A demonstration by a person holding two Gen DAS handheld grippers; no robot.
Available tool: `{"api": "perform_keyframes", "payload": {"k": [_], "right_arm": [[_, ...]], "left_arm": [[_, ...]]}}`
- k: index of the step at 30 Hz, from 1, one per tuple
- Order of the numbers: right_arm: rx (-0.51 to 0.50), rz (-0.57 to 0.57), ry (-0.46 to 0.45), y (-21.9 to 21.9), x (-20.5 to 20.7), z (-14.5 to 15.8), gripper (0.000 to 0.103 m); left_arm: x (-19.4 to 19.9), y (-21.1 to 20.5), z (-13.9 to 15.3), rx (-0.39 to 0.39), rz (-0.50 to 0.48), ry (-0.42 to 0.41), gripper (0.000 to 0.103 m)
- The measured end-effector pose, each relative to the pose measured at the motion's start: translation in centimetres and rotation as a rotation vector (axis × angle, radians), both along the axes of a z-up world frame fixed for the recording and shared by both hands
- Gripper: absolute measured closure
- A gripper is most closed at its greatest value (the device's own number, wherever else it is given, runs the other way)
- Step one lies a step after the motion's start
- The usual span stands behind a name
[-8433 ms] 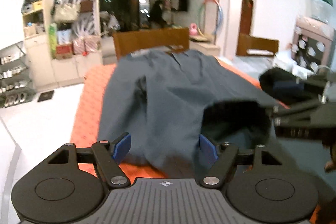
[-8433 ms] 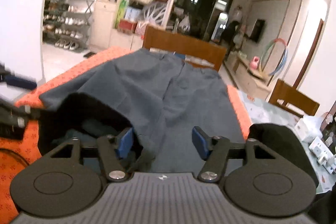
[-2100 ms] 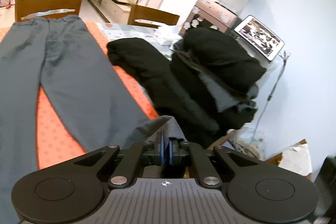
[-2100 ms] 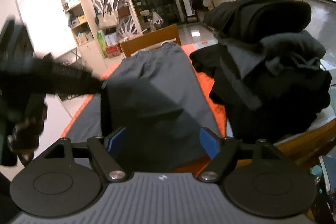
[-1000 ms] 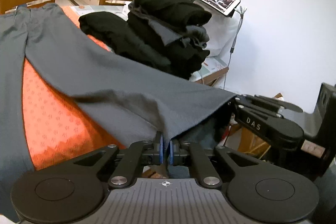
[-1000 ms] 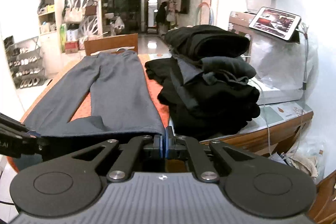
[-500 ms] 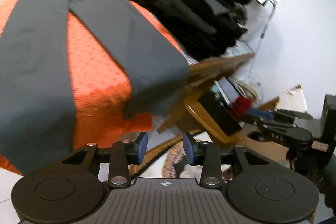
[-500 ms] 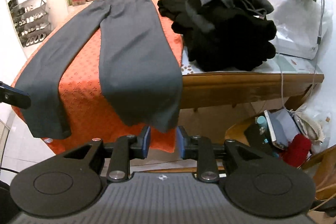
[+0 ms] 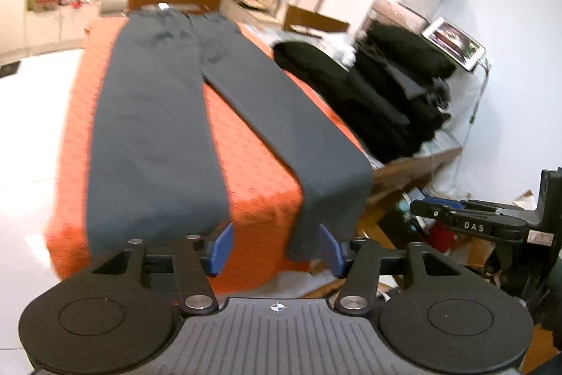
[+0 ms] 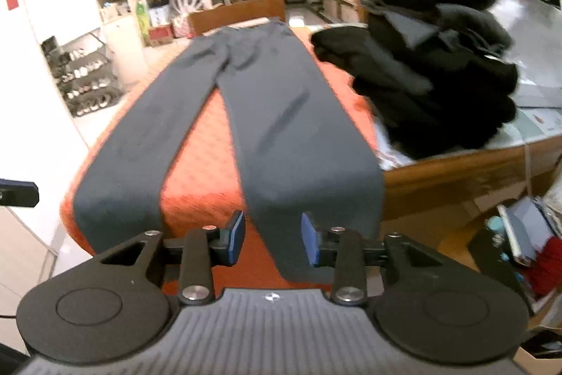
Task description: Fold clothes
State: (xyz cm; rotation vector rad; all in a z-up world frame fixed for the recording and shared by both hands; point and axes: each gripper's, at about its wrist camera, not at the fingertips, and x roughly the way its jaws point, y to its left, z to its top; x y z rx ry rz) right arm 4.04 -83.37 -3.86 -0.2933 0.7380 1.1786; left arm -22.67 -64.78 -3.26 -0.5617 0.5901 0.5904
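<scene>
Left tongs (image 9: 274,248) parted, empty, held off counter's near edge. Right tongs (image 10: 272,243) likewise parted, gripping nothing; its pads frame hem of right leg, contact not evident.

Grey trousers (image 9: 154,115) lie flat on orange cloth (image 9: 253,164), legs splayed, hems draped over near edge, waistband at far end.

Black clothes pile (image 10: 439,65) beside, to right.

Judgement: spreading done, fold not begun. Next move calls for one leg laid over other, hems gripped first.
</scene>
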Motion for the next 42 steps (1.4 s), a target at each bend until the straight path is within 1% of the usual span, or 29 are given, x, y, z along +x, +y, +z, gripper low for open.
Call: {"api": "perform_keyframes", "payload": {"k": [1,2,5,7,9,14,17,19,22,25,27,28,31,34,37,41,42], "right_arm": [[0.01,0.01,0.002,0.6,-0.5,0.2,0.059],[0.024,0.021,-0.001,1.3,-1.2,0.4,0.057],[0.047,0.058,-0.003,3.7,-3.1,0.9,0.054],[0.052,0.087,0.004,5.4,-4.3,1.0,0.053],[0.062,0.107,0.006,7.3,-5.5,1.1,0.052],[0.07,0.138,0.003,12.7,-8.4,0.7,0.048],[0.078,0.121,-0.005,16.0,-10.2,0.3,0.048],[0.094,0.085,0.001,18.5,-11.2,0.1,0.048],[0.095,0.015,0.014,21.8,-12.4,0.2,0.048],[0.098,-0.047,0.031,24.7,-13.6,0.6,0.048],[0.097,-0.072,0.04,26.5,-14.3,0.6,0.047],[0.079,-0.081,0.05,27.5,-14.5,0.6,0.047],[0.054,-0.112,0.059,30.2,-15.5,0.8,0.047],[0.052,-0.134,0.06,32.6,-16.7,0.8,0.045],[0.028,-0.148,0.031,34.7,-18.3,0.6,0.045],[-0.007,-0.221,-0.008,37.3,-20.0,0.0,0.045],[-0.008,-0.253,-0.009,37.9,-20.3,-0.2,0.045]], "left_arm": [[-1.0,0.1,0.3,0.015,0.007,-0.01,0.033],[-2.0,0.3,0.7,0.037,0.011,-0.016,0.031],[-4.5,1.1,1.4,0.102,0.033,-0.004,0.023],[-5.9,2.1,1.9,0.125,0.053,-0.012,0.014],[-7.3,3.8,2.1,0.138,0.061,-0.026,0.01],[-9.6,9.6,2.1,0.151,0.062,-0.033,0.01],[-10.5,14.0,2.3,0.161,0.015,-0.029,0.01],[-10.9,17.2,2.6,0.168,-0.026,-0.014,0.01],[-11.3,22.2,3.6,0.156,-0.093,-0.004,0.01],[-11.8,26.5,4.5,0.177,-0.145,-0.022,0.01],[-11.7,28.9,4.7,0.189,-0.158,-0.03,0.01],[-11.7,30.0,4.8,0.195,-0.163,-0.033,0.01],[-11.2,33.3,4.8,0.174,-0.181,-0.067,0.01],[-10.4,36.9,4.1,0.173,-0.229,-0.077,0.01],[-9.6,40.9,3.0,0.157,-0.287,-0.069,0.01],[-8.6,46.6,2.0,0.14,-0.357,-0.059,0.01],[-8.3,48.1,1.9,0.141,-0.381,-0.054,0.01]]}}
